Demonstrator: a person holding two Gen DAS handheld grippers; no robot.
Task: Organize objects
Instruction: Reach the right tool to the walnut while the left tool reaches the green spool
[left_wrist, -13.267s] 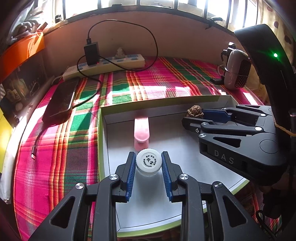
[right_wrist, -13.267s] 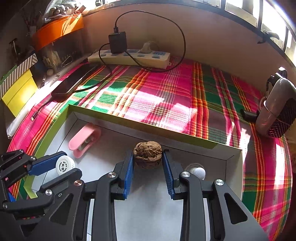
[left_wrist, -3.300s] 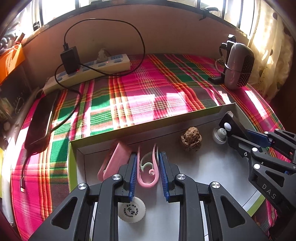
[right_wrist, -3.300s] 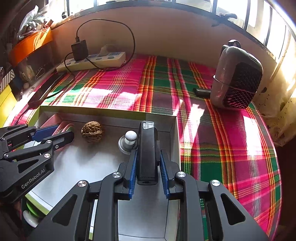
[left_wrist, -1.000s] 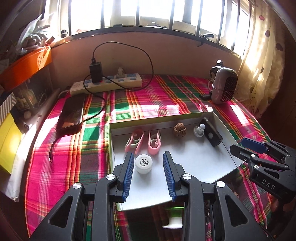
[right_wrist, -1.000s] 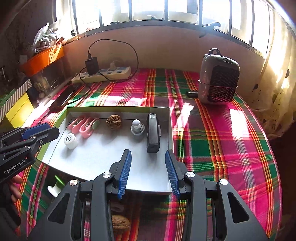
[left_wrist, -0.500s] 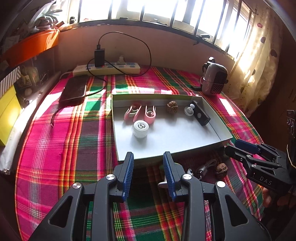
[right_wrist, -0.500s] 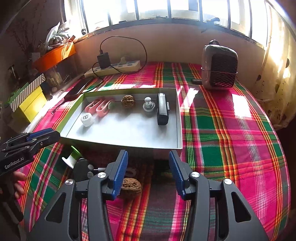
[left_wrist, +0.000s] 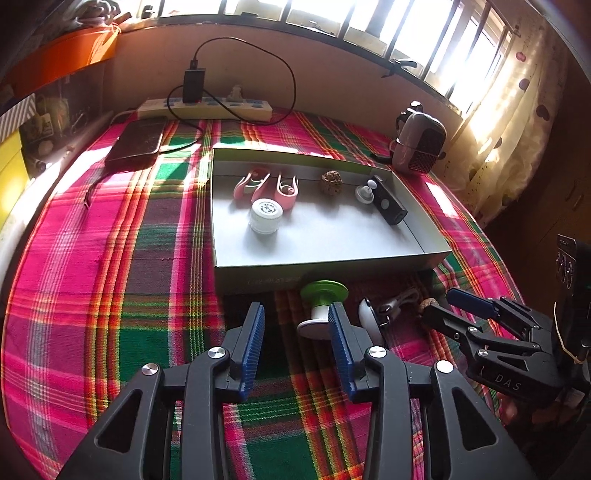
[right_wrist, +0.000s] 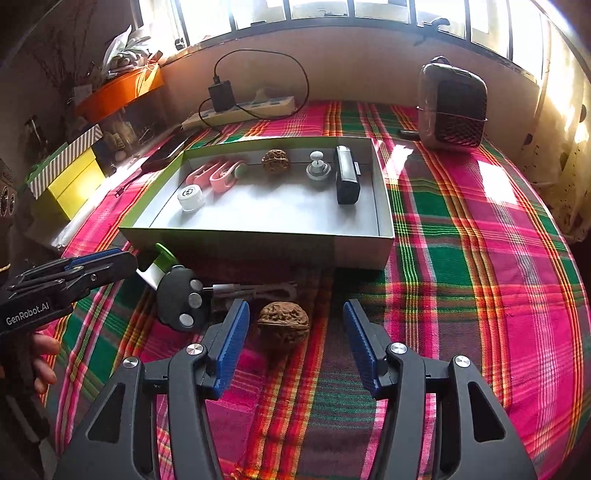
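Both tongs were wide open, holding nothing. The left gripper (left_wrist: 295, 332) should slide right around the green-and-white spool (left_wrist: 322, 308). The right gripper (right_wrist: 295, 339) should centre over the wrinkly brown walnut (right_wrist: 283, 322), near the grey box (right_wrist: 258, 240).

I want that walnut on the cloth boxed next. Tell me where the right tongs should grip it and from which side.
Grip the walnut across its widest middle, coming straight down and forward from the near side. It lies between the open right tongs, and its rounded, ridged shell offers no flat face, so a centred pinch is least likely to slip. The cable behind it stays clear.
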